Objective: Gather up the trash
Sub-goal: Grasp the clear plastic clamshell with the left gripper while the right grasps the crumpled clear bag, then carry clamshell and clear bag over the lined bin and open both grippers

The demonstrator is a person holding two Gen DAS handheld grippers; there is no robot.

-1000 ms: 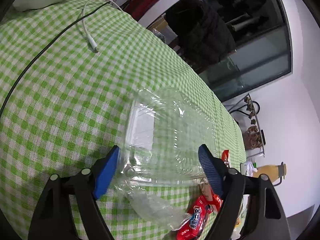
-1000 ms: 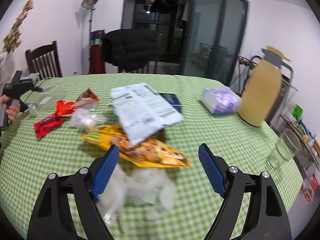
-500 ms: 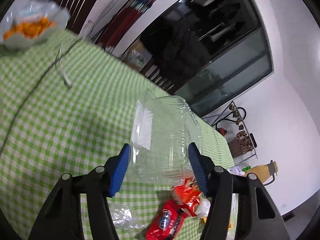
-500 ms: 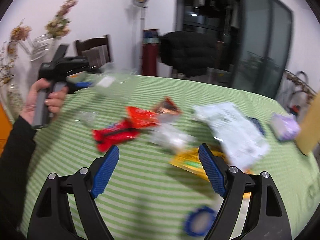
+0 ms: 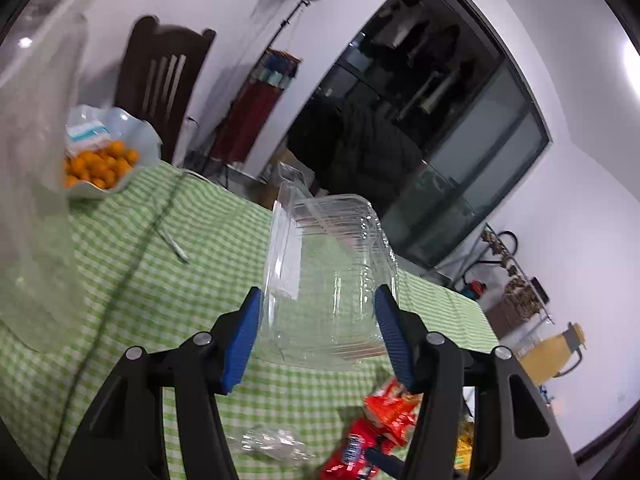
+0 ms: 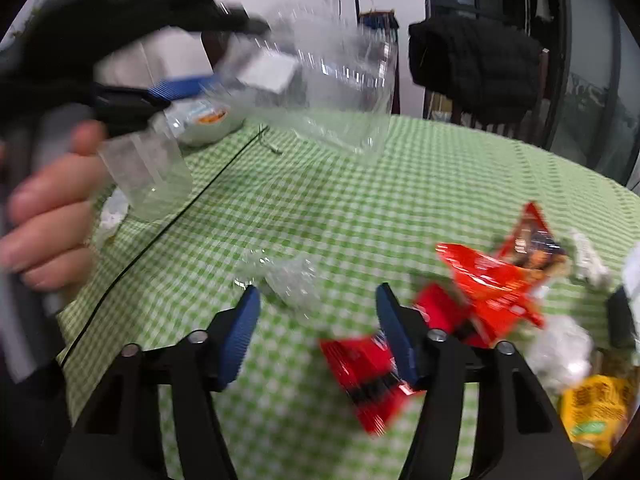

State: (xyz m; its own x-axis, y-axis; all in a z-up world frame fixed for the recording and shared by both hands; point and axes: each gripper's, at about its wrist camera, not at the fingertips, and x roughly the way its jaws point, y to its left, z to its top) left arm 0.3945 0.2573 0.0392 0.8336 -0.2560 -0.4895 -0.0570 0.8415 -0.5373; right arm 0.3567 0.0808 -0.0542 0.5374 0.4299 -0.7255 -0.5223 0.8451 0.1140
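Note:
My left gripper (image 5: 319, 296) is shut on a clear plastic clamshell container (image 5: 328, 264), held up off the green checked tablecloth (image 5: 180, 288). In the right wrist view the same container (image 6: 344, 80) hangs at the top, with one blue pad (image 6: 180, 86) and a person's hand (image 6: 52, 208) beside it. My right gripper (image 6: 318, 300) points down at the table with its jaws closing. A crumpled clear wrap (image 6: 288, 276) lies just ahead of its fingertips, untouched. Red snack wrappers (image 6: 368, 372) and an orange-red packet (image 6: 492, 280) lie to its right.
A bowl of small oranges (image 5: 120, 148) and a tall glass vase (image 5: 36, 200) stand at the left. A black cable (image 6: 168, 220) runs across the cloth. A yellow packet (image 6: 596, 404) and white crumpled plastic (image 6: 564, 344) lie at the right. A yellow jug (image 5: 556, 352) stands far off.
The left gripper closed on the clear container and raised it off the table. The right gripper swung left across the table to the clear wrap, and its jaws narrowed.

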